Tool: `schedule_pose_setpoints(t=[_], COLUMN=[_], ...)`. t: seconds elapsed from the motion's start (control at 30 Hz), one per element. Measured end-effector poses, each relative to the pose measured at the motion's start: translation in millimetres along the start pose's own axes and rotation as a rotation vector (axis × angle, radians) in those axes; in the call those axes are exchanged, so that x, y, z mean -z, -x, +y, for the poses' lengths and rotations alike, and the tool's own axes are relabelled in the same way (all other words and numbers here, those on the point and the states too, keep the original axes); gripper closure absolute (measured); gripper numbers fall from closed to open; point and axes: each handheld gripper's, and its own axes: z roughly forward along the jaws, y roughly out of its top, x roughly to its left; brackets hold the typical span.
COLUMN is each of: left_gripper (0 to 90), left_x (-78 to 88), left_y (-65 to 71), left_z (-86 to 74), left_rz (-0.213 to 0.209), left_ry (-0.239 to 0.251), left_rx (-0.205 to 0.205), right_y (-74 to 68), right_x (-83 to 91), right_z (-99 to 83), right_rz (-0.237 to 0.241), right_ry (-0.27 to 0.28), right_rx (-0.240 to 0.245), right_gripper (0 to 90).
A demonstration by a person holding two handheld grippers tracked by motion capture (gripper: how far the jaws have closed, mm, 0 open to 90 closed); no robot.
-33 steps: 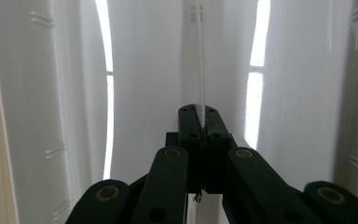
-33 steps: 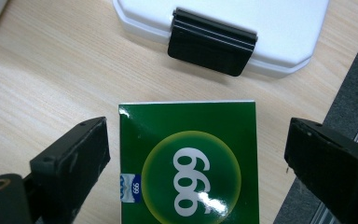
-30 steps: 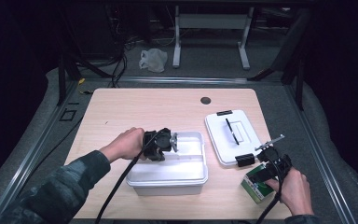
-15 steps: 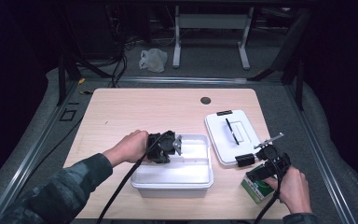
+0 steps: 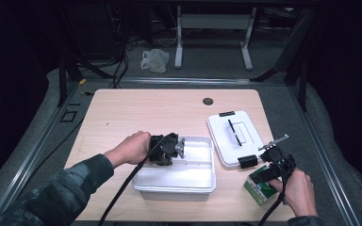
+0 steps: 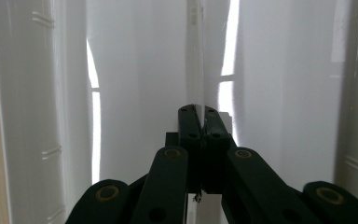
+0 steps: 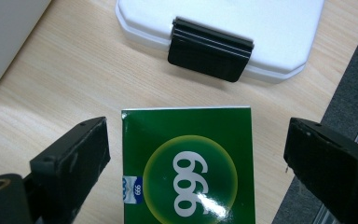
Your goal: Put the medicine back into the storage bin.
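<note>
A pale wooden tabletop (image 5: 136, 113) is sitting in a dark room, ringed by grey carpeted floor (image 5: 28, 141) with a metal rail running along each side. Beyond its far edge, cables, a crumpled white plastic bag (image 5: 154, 60) and the white legs of another frame (image 5: 212, 33) are lying in shadow. A small dark round hole (image 5: 208, 101) is showing near the tabletop's far edge.

Toward the near edge, a white plastic bin (image 5: 179, 181) is standing open. The left tool (image 5: 178, 147) is reaching over the bin's left end, its jaws clenched on the thin rim of the bin's wall (image 6: 195, 56). To the bin's right, the white lid (image 5: 235, 136) is lying flat with its black clasps showing. Just in front of the lid, near the tabletop's right corner, a green box (image 7: 189, 172) printed with "999" is resting on the wood. The right tool (image 7: 193, 154) is hovering over the box, its jaws spread wide on either side and not touching it.
</note>
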Motion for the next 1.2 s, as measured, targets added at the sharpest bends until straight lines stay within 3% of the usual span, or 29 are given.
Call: schedule_pose_setpoints(t=[0.33,0.5,0.63,0.73,0.9,0.93,0.97,1.0,1.03,1.1,1.13,1.2], left_gripper=[89.4,89.4,89.4,89.4,89.4,89.4,89.4,89.4,89.4,89.4,89.3,89.4], left_x=[12.6,34.2,44.4,53.4,68.8,68.8,73.9,73.9,78.6,80.7,84.2,87.9], left_y=[-1.3,-2.3,-3.4,-3.4,-4.1,-4.1,-4.9,-4.9,-6.3,-7.3,-9.5,-11.8], left_z=[-4.2,-5.6,-8.2,-11.6,-21.2,-21.2,-25.1,-25.1,-30.3,-33.2,-39.8,-47.5], left_rz=[-0.007,0.018,0.031,0.051,0.094,0.094,0.110,0.110,0.125,0.139,0.158,0.174], left_ry=[0.040,0.084,0.091,0.100,0.120,0.120,0.119,0.119,0.130,0.129,0.126,0.126], left_rx=[0.009,0.044,0.066,0.100,0.197,0.197,0.235,0.235,0.283,0.299,0.343,0.381], right_y=[1.3,1.4,2.0,2.3,3.2,3.2,3.4,3.4,3.2,3.1,3.0,3.2], right_x=[-0.9,-0.3,-0.1,0.3,0.7,0.7,1.1,1.1,0.9,0.8,0.5,0.6], right_z=[-1.7,-2.4,-3.3,-3.8,-6.6,-6.6,-7.0,-7.0,-7.2,-7.2,-7.4,-7.4], right_rz=[-0.001,-0.002,-0.002,-0.002,-0.006,-0.006,-0.007,-0.007,-0.009,-0.006,-0.005,-0.005], right_ry=[-0.004,-0.005,-0.006,-0.005,-0.007,-0.007,-0.004,-0.004,-0.006,-0.009,-0.010,-0.009], right_rx=[-0.004,-0.005,-0.005,-0.008,-0.014,-0.014,-0.017,-0.017,-0.015,-0.014,-0.016,-0.017], right_gripper=[6.5,6.5,6.5,6.5,6.6,6.6,6.7,6.7,6.7,6.7,6.7,6.7])
